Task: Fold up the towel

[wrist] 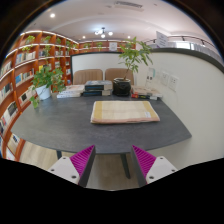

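Your hand-held gripper [112,165] is spread wide and holds nothing, its pink pads [82,160] poised above the near edge of the table [60,125]. The towel [124,111] lies flat on the table, well beyond the fingers and slightly right. Behind the towel sit stacked books [93,89], with a potted plant [45,82] to their left.

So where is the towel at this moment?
In the gripper view, the towel lies folded flat on the dark table, beyond the open gripper, with the books behind it.
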Motion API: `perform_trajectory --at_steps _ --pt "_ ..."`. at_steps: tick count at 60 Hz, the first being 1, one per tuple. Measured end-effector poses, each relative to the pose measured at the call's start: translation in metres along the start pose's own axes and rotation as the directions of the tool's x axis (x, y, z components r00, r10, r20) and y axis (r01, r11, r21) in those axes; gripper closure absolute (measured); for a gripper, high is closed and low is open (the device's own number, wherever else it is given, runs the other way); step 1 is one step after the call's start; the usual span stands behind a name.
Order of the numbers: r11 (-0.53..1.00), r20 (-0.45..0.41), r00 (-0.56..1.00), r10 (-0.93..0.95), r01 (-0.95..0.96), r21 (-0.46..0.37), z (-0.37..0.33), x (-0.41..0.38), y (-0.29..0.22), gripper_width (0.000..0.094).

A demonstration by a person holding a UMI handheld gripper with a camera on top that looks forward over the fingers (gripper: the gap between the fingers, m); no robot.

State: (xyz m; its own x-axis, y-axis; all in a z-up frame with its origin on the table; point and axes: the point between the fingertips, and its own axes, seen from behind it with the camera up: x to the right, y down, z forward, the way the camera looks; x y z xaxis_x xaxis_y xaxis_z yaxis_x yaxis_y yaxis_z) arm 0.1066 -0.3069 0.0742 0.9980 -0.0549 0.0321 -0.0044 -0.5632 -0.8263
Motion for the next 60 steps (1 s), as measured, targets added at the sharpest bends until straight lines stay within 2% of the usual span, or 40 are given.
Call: perform_trajectory --at_steps 7,16,30,35,36,44,48,53,60 --pt "1.000 0.080 0.997 -0.008 0.009 -0.004 0.069 -0.041 -0.027 0.0224" --pt "0.999 0.132 0.991 -0.037 0.037 0.003 0.152 -0.080 -0.072 0.0226" --pt "0.996 0.108 0.992 -0.067 0.073 -0.046 0.262 -0.099 -0.104 0.0276" --pt "0.993 0.070 0.995 -0.067 0.073 -0.089 0.281 -0.090 -0.094 0.0365" --pt "0.995 0.069 0.995 -0.065 0.070 -0.075 0.283 -0.090 -0.098 0.0387" --pt "0.992 -0.011 0.994 -0.108 0.107 -0.072 0.286 -0.070 -0.098 0.0840" --pt "0.984 -0.011 0.988 -0.154 0.152 -0.091 0.287 -0.069 -0.097 0.0890" --pt "0.976 0.007 0.983 -0.183 0.182 -0.119 0.288 -0.070 -0.096 0.0901" --pt "0.982 0.082 0.991 -0.110 0.121 -0.144 0.282 -0.071 -0.100 0.0904"
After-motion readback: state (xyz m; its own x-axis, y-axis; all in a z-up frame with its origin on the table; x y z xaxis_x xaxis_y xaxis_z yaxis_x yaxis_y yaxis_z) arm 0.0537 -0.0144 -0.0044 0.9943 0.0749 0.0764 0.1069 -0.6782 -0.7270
